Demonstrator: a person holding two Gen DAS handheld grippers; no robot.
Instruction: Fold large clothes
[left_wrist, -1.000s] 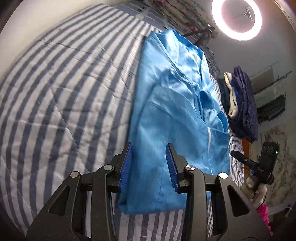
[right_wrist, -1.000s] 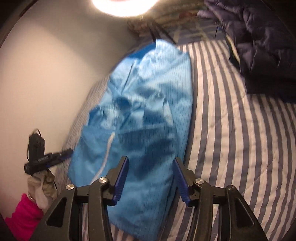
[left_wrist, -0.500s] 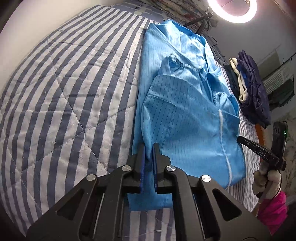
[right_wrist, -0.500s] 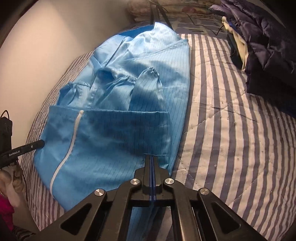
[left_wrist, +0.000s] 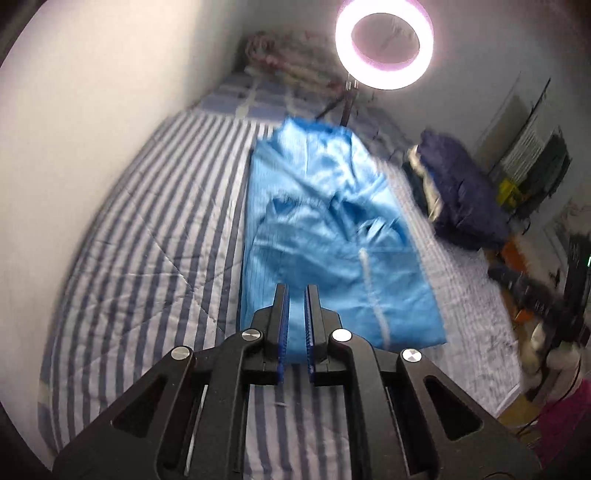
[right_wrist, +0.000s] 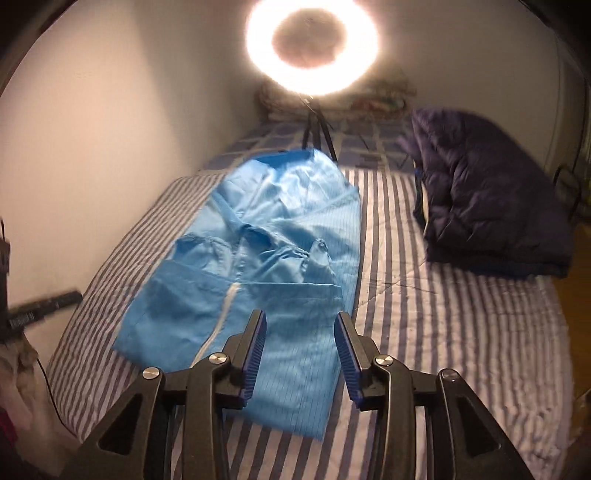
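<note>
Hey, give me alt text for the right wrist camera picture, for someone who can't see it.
A shiny light blue zip-front garment lies partly folded on a blue and white striped bed cover, with the open right gripper above its near edge, holding nothing. A dark navy quilted jacket is piled to the right, and a glowing ring light stands at the far end.

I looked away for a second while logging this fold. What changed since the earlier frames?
Both grippers let go of the blue garment and drew back from its near hem. The right gripper opened wide; the left gripper parted slightly, gripping nothing. The garment stays folded on the striped quilt, and the dark jacket is unmoved.
</note>
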